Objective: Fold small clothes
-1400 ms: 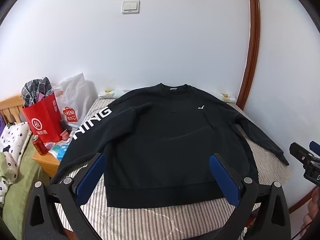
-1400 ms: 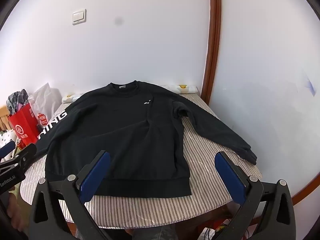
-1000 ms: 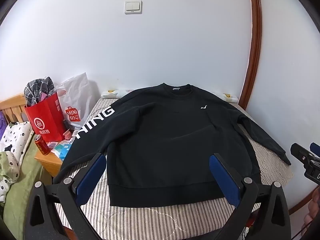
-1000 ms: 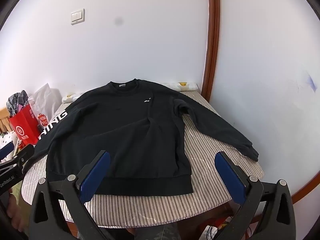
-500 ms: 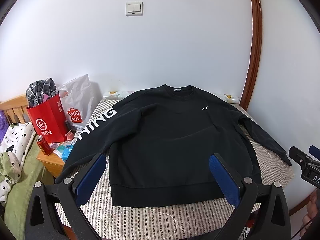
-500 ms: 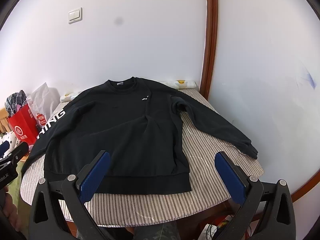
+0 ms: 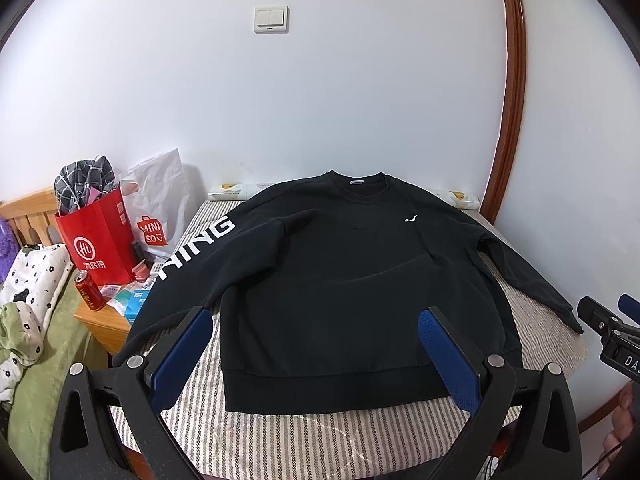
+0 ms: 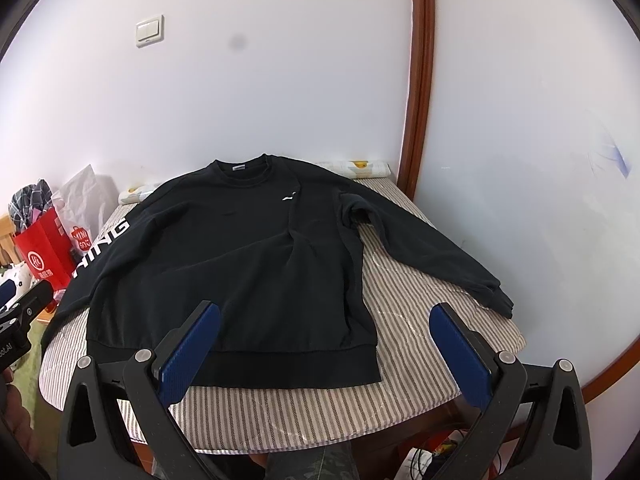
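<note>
A black sweatshirt point(image 7: 344, 280) lies spread flat, front up, on a striped table point(image 7: 320, 428), collar toward the wall, both sleeves stretched out. White letters run down its left sleeve point(image 7: 200, 246). It also shows in the right wrist view point(image 8: 224, 272). My left gripper point(image 7: 316, 332) is open and empty, held above the hem near the table's front edge. My right gripper point(image 8: 324, 328) is open and empty, held over the hem's right corner. The right sleeve cuff point(image 8: 494, 292) lies near the table's right edge.
A red paper bag point(image 7: 96, 240) and a white plastic bag point(image 7: 156, 208) stand left of the table, with a red can point(image 7: 89, 290) on a small wooden stand. A bed with clothes point(image 7: 24, 304) is at far left. White walls stand behind and to the right.
Both grippers have drifted slightly; the sweatshirt sits a little further to the right in the left wrist view. Both stay open and the sweatshirt has not moved.
</note>
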A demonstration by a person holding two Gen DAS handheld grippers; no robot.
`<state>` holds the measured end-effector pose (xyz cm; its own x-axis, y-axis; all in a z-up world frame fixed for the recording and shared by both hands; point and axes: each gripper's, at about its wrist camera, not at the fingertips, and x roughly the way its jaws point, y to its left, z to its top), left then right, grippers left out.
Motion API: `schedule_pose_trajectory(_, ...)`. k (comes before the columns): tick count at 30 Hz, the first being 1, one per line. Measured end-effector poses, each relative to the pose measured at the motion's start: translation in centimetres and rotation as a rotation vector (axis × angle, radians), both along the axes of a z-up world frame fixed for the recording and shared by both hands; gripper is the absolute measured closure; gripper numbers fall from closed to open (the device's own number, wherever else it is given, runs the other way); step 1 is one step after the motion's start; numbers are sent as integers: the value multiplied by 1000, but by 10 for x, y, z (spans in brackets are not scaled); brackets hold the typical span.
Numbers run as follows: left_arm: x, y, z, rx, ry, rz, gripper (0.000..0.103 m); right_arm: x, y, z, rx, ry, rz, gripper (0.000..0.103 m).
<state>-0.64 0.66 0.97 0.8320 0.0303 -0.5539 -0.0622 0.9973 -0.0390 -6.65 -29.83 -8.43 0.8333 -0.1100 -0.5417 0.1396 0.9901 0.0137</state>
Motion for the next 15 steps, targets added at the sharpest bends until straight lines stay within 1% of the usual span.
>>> schedule_pose_trajectory(15, -2, 0, -1, -4, -3, 1, 0, -4, 2, 4, -2, -7, -7, 0)
